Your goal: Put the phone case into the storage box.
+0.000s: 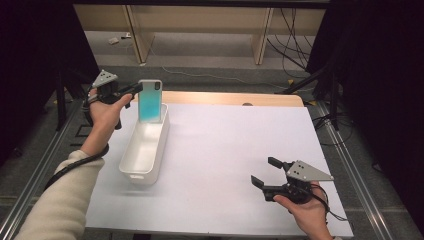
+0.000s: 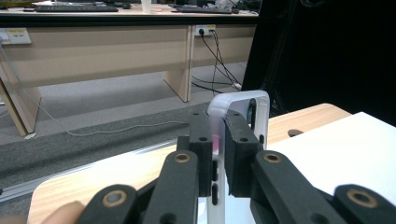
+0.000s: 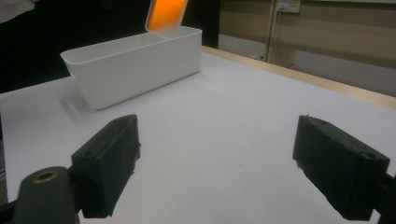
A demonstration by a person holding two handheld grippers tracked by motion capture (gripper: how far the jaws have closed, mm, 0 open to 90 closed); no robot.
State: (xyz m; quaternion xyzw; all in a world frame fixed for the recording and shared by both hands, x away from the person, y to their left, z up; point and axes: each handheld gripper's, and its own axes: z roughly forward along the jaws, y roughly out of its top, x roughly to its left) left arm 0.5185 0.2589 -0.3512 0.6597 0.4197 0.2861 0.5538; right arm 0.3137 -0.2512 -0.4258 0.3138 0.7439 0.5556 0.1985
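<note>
My left gripper (image 1: 134, 90) clamps edge of translucent phone case (image 1: 150, 101), upright over far end of white oblong plastic bin (image 1: 146, 145). My right gripper (image 1: 263, 172) rests wide, empty, on white table (image 1: 225, 150).

The phone case (image 1: 150, 101) was a clear, soft shell with rounded corners and a long camera hole near its top. It looked blue-green from above and orange from the other side. It stood upright, its bottom end dipping into the far end of the white tub (image 1: 131, 165). The tub was long and narrow, with bare white walls, and sat on the white table near its left edge.
</note>
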